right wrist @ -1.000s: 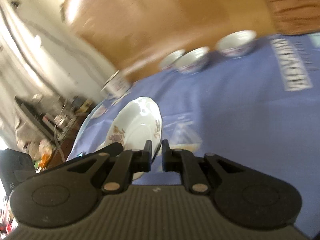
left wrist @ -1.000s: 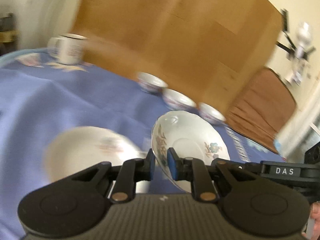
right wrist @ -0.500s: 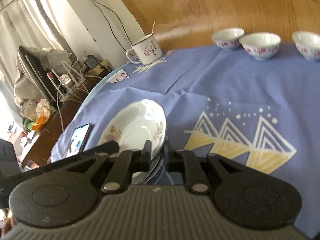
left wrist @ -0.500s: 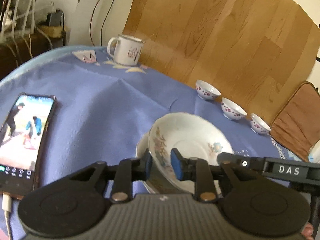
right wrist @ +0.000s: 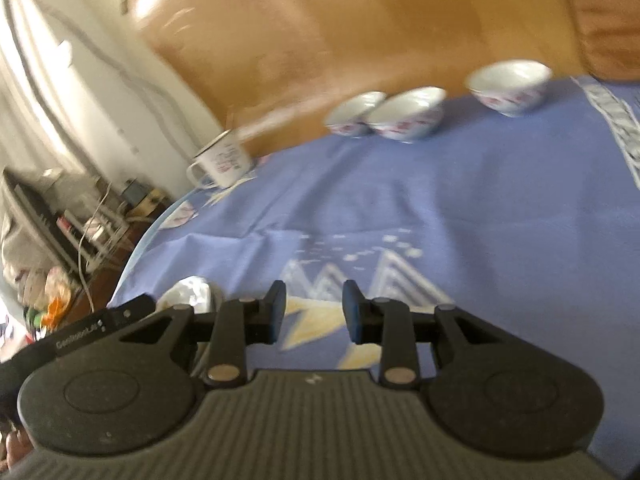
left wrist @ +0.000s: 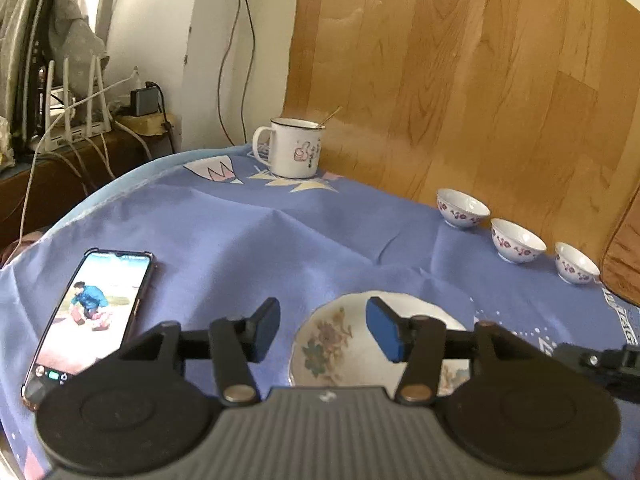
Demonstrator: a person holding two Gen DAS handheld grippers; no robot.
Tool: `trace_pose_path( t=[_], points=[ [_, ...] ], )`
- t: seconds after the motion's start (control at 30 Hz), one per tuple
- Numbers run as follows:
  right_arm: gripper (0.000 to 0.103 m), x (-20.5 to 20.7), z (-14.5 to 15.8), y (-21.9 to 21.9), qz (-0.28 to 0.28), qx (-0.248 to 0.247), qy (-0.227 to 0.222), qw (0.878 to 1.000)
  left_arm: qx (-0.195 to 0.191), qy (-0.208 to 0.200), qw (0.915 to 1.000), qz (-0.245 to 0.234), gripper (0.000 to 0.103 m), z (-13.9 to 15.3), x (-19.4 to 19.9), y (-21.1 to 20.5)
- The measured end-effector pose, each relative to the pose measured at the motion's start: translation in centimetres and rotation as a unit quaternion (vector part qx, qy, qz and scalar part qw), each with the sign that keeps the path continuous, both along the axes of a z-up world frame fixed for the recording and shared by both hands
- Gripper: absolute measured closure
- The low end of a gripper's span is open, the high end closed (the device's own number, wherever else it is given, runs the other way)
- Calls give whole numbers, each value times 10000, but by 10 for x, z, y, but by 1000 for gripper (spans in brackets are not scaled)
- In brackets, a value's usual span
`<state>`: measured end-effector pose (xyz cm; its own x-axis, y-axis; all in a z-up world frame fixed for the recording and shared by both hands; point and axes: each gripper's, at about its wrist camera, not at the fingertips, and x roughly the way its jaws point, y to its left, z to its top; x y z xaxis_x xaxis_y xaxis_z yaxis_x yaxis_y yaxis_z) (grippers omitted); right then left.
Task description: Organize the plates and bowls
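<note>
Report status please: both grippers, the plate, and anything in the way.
Left gripper open, right gripper open, both empty. Plate down on the cloth. Phone lies left of it, apart; three bowls wait at the far edge.

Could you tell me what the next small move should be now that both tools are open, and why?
Probably send the right tool toward the nearest small white bowl with red flowers. Both tools are open and empty, the left tool stands over the floral white plate lying on the blue tablecloth, and three bowls sit unstacked.
</note>
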<state>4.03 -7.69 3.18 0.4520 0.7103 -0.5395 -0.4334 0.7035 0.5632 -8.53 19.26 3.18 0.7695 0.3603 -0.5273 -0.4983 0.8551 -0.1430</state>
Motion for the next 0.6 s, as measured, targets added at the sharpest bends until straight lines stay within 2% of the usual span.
trace_pose_path(
  t=[0.1,0.2,0.3,0.47,0.6],
  points=[
    [68,5,-6,-14,-147,170,141,9996,174,-163,9997,-39,54,11,2,-10],
    [68,8,-6,-24,-240,341,193,9989,177,-206,9982,-543,54,19,19,-33],
    [68,8,0,-30,-331,332,32,9989,105,-209,9932,-1140,54,20,40,-62],
    [68,12,10,-53,-693,-69,-511,9963,-139,-131,9776,-2098,54,8,79,-112],
    [68,21,4,-71,-1270,-440,-825,9875,-248,131,9710,-2375,53,-17,105,-136]
  ],
)
